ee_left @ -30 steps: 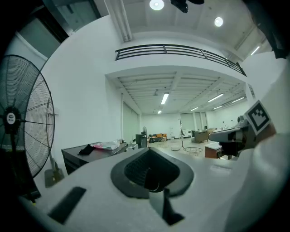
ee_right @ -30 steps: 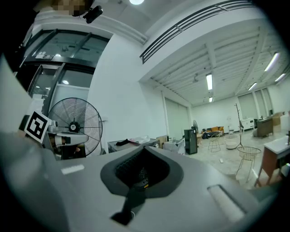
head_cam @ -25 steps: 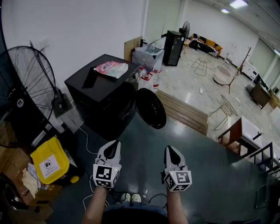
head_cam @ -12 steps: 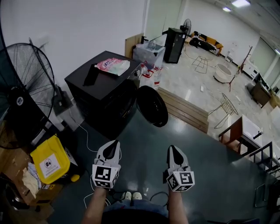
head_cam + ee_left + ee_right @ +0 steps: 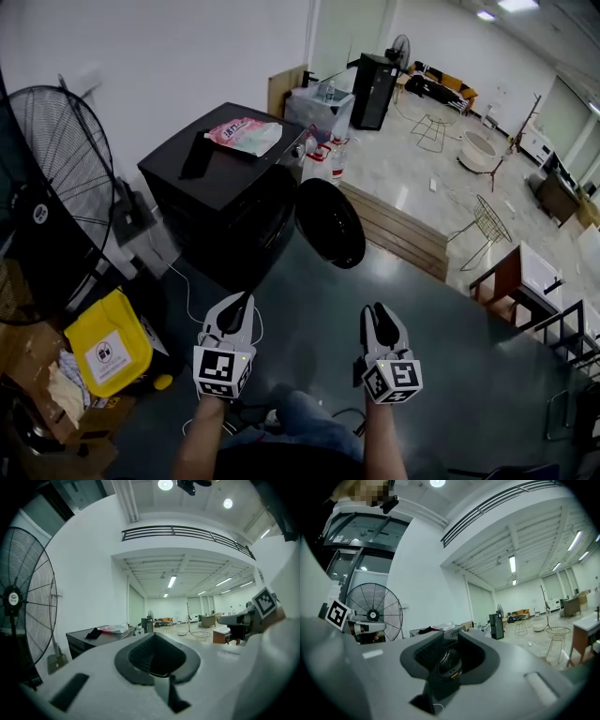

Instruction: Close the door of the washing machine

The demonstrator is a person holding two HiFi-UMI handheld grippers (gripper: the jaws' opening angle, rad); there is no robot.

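A black front-loading washing machine [image 5: 220, 202] stands ahead on the left, with its round dark door [image 5: 330, 223] swung open to the right. Both grippers are held level well short of it, over the dark floor. My left gripper [image 5: 238, 304] is shut with nothing in it and points toward the machine's front. My right gripper [image 5: 379, 312] has just been opening; its jaws stand slightly apart and empty. In the right gripper view the door [image 5: 450, 663] shows through that gap. The machine's top [image 5: 91, 633] lies left of the left gripper [image 5: 157, 641].
A pink bag [image 5: 246, 136] and a black cloth [image 5: 194, 157] lie on the machine's top. A big floor fan [image 5: 52, 202] and a yellow canister [image 5: 105, 345] stand on the left. A low wooden platform [image 5: 398, 234] lies behind the door, with a wooden table [image 5: 525, 281] on the right.
The right gripper's jaws have parted from shut to slightly open. Both grippers have edged forward toward the machine. The person's knee now shows at the bottom of the head view.
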